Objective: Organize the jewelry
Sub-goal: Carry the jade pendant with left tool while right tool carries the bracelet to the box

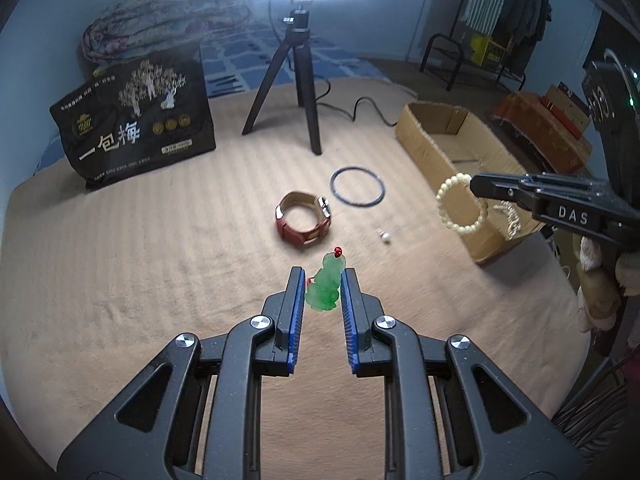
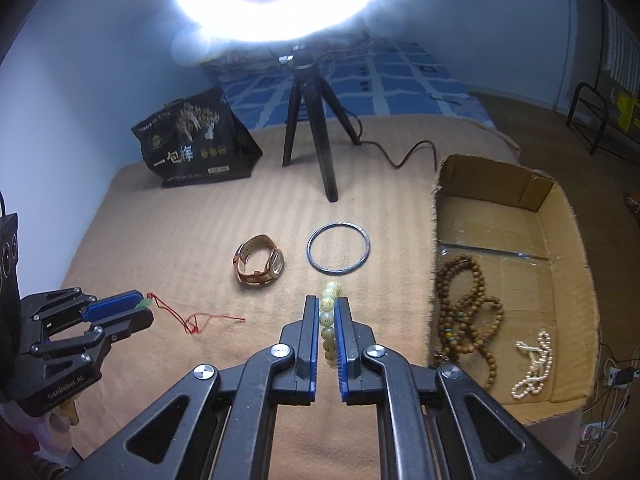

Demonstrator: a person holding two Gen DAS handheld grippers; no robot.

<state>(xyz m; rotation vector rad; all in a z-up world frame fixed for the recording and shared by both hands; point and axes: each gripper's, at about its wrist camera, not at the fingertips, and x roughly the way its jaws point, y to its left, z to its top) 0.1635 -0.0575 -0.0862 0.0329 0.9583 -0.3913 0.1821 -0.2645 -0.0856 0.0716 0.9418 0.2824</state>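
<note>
Items in hand: green pendant [image 1: 324,286] clamped in your left gripper [image 1: 322,280], pale bead bracelet [image 2: 329,322] clamped in your right gripper [image 2: 327,312]; carry both level over the cardboard box [image 2: 568,216] wall, then release low inside.

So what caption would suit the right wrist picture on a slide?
Right gripper clamps a pale bead bracelet beside a cardboard box already holding jewelry.
</note>
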